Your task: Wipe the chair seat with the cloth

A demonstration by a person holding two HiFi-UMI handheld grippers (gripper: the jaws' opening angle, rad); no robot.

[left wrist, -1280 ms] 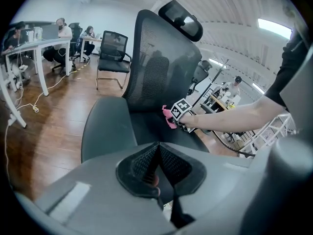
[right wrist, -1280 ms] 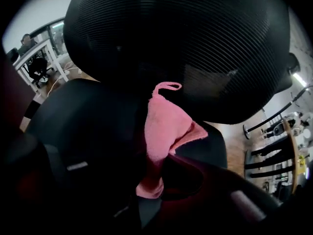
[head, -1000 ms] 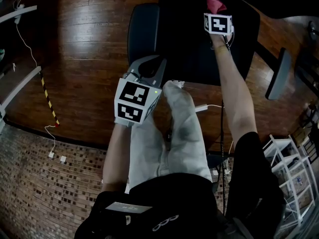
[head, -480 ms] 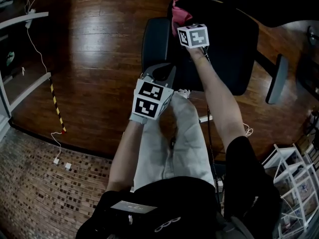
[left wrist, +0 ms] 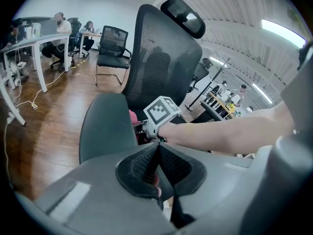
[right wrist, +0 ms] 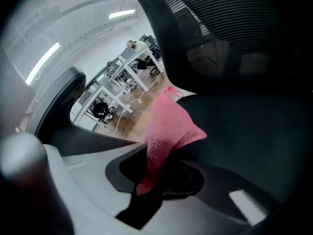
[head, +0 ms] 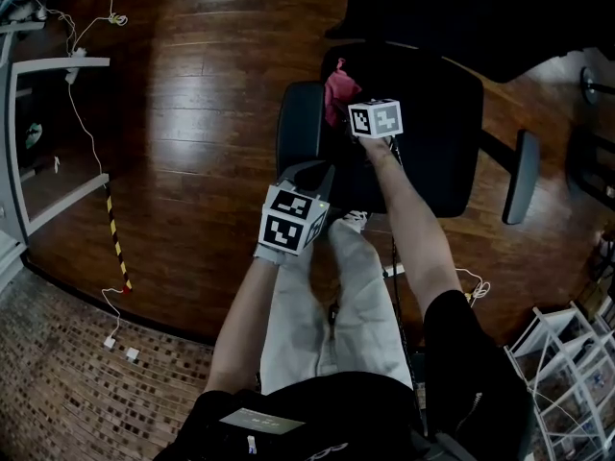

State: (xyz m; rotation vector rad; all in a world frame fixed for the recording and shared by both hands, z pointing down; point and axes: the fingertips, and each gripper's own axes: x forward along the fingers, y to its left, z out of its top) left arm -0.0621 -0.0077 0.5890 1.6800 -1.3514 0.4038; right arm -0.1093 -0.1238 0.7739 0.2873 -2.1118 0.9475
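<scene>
Cloth clamped in the right gripper (head: 351,99) at the far left corner of the seat (head: 432,142); left gripper (head: 309,171) idle.
Head view: I had the right gripper out over the chair, with the pink cloth (head: 338,83) bunched at its tip just beside the left armrest (head: 296,128). Most of the seat lay to the cloth's right and back toward the person, so I judged the wipe should run that way, right hand only. The left gripper hung by the seat's near left edge. Left gripper view: jaws pressed together on nothing. This view also showed the mesh backrest (left wrist: 164,53) upright behind, which the head view lost in shadow. Right gripper view: jaws closed on the cloth, its long axis running straight out from them. I couldn't tell whether it touched the seat.
</scene>
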